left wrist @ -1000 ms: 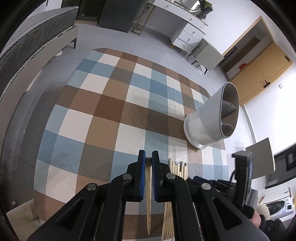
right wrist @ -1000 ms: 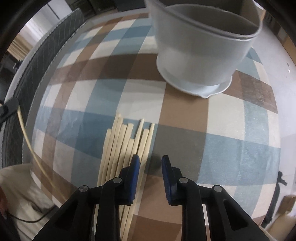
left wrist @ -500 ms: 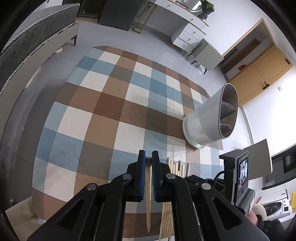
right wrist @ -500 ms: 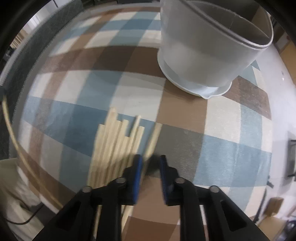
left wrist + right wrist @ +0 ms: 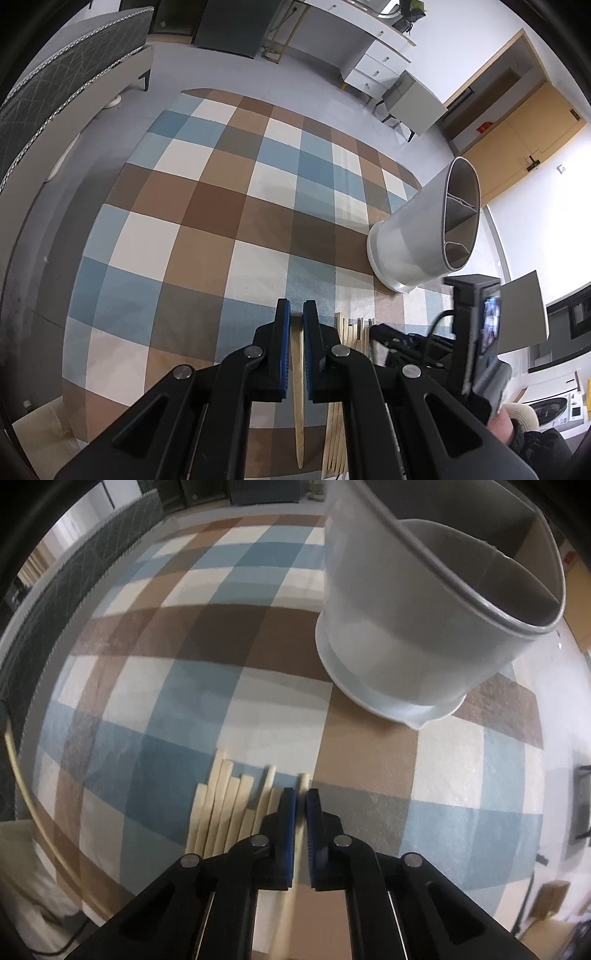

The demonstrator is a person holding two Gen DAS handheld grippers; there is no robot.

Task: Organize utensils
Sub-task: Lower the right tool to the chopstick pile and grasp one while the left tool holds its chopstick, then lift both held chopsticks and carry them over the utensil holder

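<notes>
A grey divided utensil holder (image 5: 428,236) stands on the checked tablecloth (image 5: 207,229); it also shows in the right wrist view (image 5: 417,620). A pile of wooden chopsticks (image 5: 225,805) lies in front of it, also seen in the left wrist view (image 5: 351,332). My left gripper (image 5: 296,314) is shut on one chopstick (image 5: 298,398), held above the cloth. My right gripper (image 5: 301,797) is shut on one chopstick (image 5: 303,781) at the right edge of the pile, and it shows in the left wrist view (image 5: 384,332).
A dark quilted sofa (image 5: 55,92) runs along the left of the table. White drawers (image 5: 373,62) and a yellow door (image 5: 517,122) stand beyond on the grey floor. The cloth's near edge (image 5: 258,469) lies just under the left gripper.
My right gripper has moved onto the rightmost chopstick of the pile and shut on it. My left gripper has stayed shut on its chopstick and has risen slightly.
</notes>
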